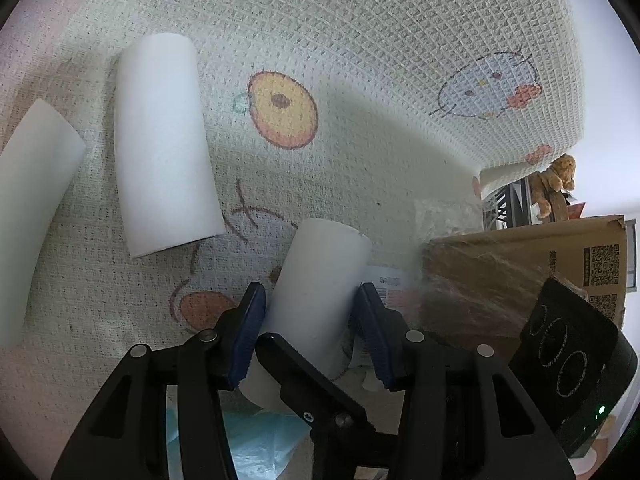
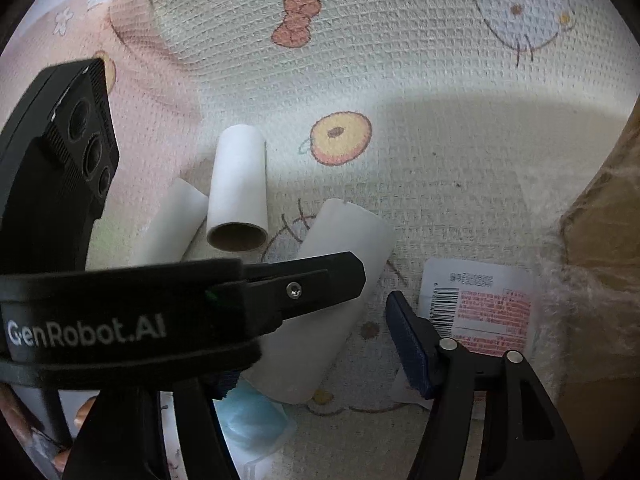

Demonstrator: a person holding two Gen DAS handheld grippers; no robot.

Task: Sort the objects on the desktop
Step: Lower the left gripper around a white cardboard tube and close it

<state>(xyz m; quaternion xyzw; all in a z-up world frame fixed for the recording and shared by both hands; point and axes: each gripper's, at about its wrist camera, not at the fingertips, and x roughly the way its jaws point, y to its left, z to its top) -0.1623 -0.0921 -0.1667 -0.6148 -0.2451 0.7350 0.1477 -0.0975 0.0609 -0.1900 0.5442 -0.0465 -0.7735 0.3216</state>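
Left wrist view: the left gripper (image 1: 312, 332) pinches a white paper roll (image 1: 320, 280) between its blue pads, over the cartoon-print mat (image 1: 360, 40) on the bench. Beyond that roll lie two more white rolls (image 1: 164, 144), with a cardboard box (image 1: 520, 272) just to its right. Right wrist view: the right gripper (image 2: 352, 344) is spread wide beside the roll, near a barcode label (image 2: 480, 300).
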